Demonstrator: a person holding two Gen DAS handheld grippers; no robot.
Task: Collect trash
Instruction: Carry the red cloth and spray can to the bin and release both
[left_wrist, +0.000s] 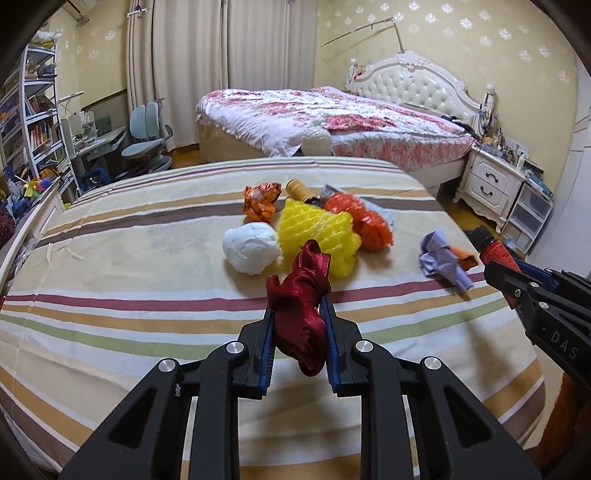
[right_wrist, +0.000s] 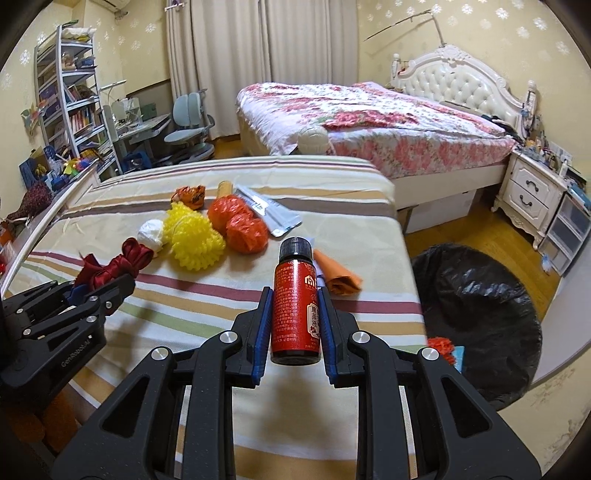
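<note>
Gripping a crumpled dark red ribbon (left_wrist: 301, 314), my left gripper (left_wrist: 299, 314) has its jaws clamped tight on the satin above the striped tablecloth (left_wrist: 147, 295). My right gripper (right_wrist: 294, 306) is closed on a small red bottle (right_wrist: 295, 314) with a black cap, held upright between the blue pads. On the cloth lie a white paper ball (left_wrist: 251, 249), a yellow foam net (left_wrist: 317, 236), an orange mesh bag (left_wrist: 364, 221), a crumpled orange wrapper (left_wrist: 260, 201) and a purple paper wad (left_wrist: 445, 260). A black trash bag (right_wrist: 476, 314) sits open on the floor just beside the table's right edge.
</note>
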